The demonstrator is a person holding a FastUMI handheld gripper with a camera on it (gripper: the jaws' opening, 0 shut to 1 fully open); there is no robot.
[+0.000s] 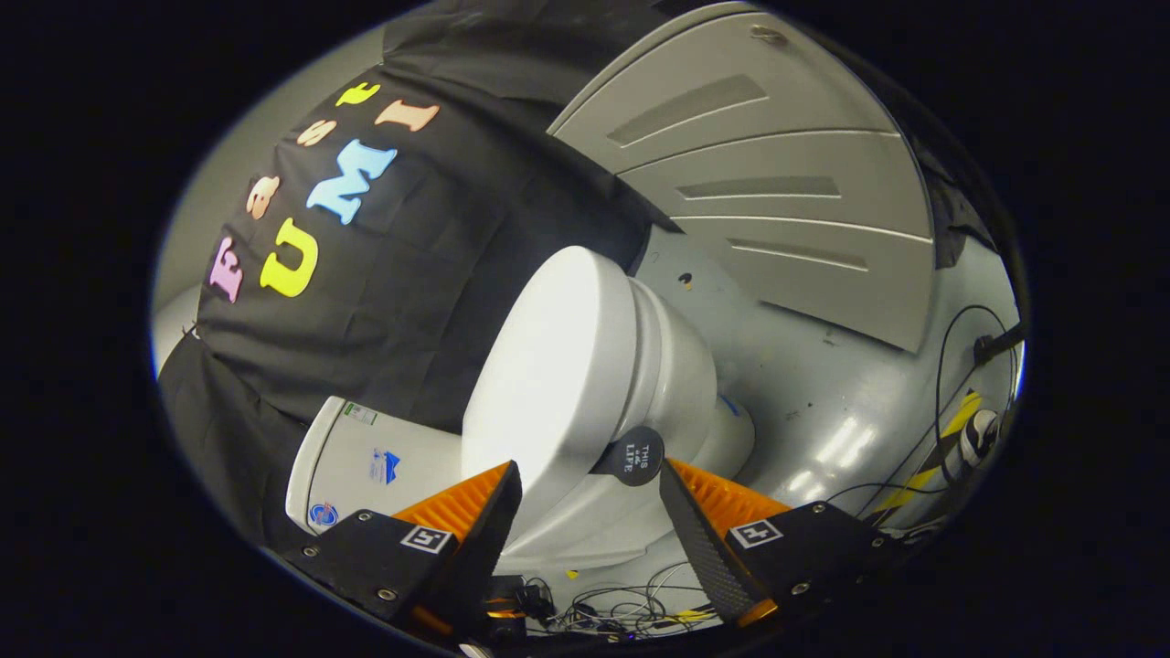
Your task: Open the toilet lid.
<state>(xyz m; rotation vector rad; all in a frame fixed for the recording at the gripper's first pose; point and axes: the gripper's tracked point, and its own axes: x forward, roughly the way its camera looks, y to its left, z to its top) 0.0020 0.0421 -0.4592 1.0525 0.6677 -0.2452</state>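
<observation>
White ceramic toilet (676, 384), lid (548, 366) down on the seat, black round tab (637, 454) at its front edge. My gripper (590, 493): jaws released, lid edge and tab between them, untouched. Cables (622, 608) on grey floor (823, 384).

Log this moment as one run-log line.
claw: open, fingers astride toilet lid edge | lid: closed | black round tab: just ahead, between fingers | grasp: not yet
</observation>
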